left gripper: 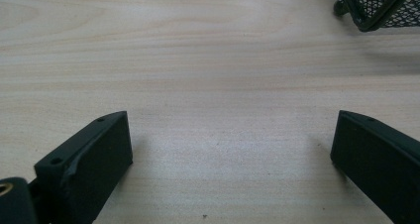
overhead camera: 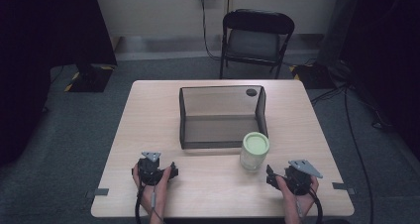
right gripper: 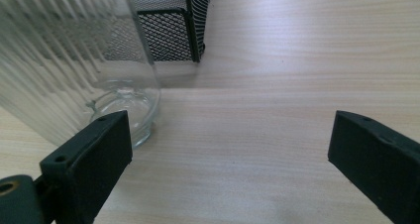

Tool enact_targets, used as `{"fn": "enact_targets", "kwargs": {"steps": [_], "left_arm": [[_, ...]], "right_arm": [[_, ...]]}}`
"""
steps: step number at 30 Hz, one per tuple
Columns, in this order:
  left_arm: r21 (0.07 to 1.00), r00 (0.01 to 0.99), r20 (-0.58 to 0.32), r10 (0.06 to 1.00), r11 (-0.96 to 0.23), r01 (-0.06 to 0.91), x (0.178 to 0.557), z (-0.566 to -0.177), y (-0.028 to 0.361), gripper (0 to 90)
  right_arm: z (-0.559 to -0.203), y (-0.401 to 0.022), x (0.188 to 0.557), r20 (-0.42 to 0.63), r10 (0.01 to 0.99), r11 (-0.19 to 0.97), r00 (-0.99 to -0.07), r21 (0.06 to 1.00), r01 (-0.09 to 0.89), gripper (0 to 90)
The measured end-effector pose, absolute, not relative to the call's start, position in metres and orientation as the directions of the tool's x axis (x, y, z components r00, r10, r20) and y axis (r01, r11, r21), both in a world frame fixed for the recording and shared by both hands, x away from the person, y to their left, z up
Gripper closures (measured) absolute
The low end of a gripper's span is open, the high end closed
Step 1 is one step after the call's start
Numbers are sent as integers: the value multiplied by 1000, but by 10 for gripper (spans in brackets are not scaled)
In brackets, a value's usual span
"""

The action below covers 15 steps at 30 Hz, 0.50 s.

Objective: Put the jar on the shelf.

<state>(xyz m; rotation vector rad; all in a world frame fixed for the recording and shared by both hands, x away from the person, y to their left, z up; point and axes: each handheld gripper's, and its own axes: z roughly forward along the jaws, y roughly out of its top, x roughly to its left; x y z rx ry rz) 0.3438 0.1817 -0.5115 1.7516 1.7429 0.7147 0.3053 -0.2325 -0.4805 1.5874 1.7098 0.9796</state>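
With both the left claw [overhead camera: 174,170] and right claw [overhead camera: 268,174] spread apart and empty, the ribbed clear glass jar with pale green lid [overhead camera: 254,152], standing on the light wooden counter [overhead camera: 148,115] beside the black mesh tray [overhead camera: 220,116], appears rigid, slippery and fragile; grip mid-body.

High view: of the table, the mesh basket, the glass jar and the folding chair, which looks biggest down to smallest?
1. Table.
2. Mesh basket and folding chair: about alike; the chair stands farther off, so unsure.
3. Glass jar, smallest.
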Motion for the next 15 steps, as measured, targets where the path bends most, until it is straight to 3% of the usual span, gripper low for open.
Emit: {"fn": "enact_targets", "kwargs": {"steps": [15], "left_arm": [[714,6,-16,1000,7,700,344,-512,181,18]], "right_arm": [[-455,-220,295,66,977,39,-202,880,474,25]]}}
